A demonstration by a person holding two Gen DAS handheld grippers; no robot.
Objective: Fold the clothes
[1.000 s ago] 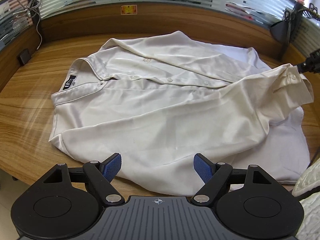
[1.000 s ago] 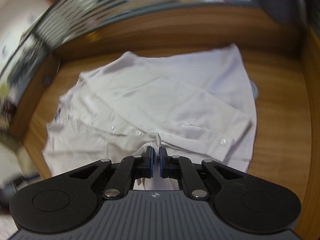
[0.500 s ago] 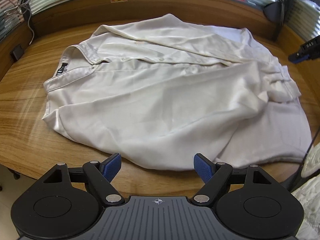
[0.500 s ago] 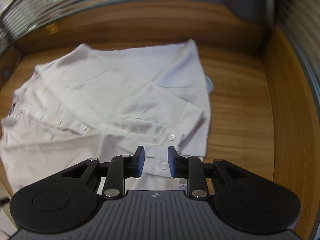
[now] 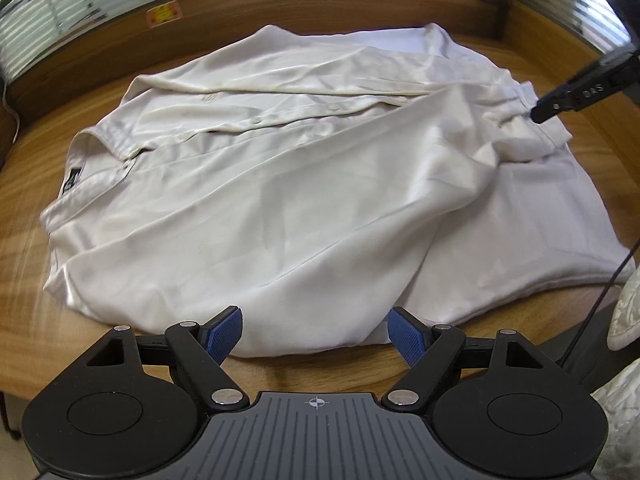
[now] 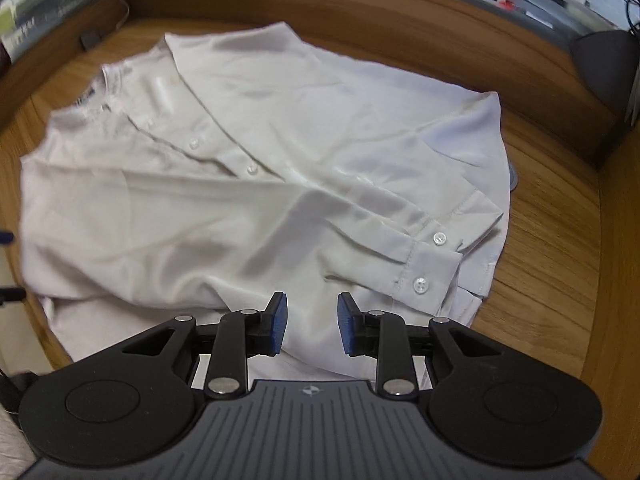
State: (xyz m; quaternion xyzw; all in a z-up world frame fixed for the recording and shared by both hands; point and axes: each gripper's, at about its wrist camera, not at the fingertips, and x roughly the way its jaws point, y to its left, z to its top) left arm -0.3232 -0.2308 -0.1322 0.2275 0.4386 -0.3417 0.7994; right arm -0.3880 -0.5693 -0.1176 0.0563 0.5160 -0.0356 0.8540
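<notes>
1. The white button-up shirt (image 5: 304, 184) lies spread front-up on the wooden table (image 5: 24, 240). Its cloth is smooth and slightly glossy, with soft creases.
2. In the left wrist view, the collar (image 5: 100, 140), with a dark label inside it, sits up and to the left of the jaws. The button placket runs from it toward the upper right.
3. One long sleeve (image 5: 360, 168) is folded across the shirt's front, slanting from just ahead of the left jaws up to the far right.
4. The left gripper (image 5: 316, 334) hangs over the near table edge with its blue pads standing wide apart. Nothing is between them; the shirt's nearest fold lies just ahead of and between the pads, and whether it touches them cannot be told.
5. At the far right of that view, the right gripper's dark tip is beside the bunched sleeve end.
6. In the right wrist view, the collar lies far up to the left of the jaws, and the buttons run down toward the middle.
7. The right gripper (image 6: 311, 322) has its jaws partly apart, having just been opening. Shirt cloth shows below the gap, but the pads press on nothing.
8. The cuff (image 6: 424, 268), with two white buttons, lies flat just up and to the right of the right jaws.
</notes>
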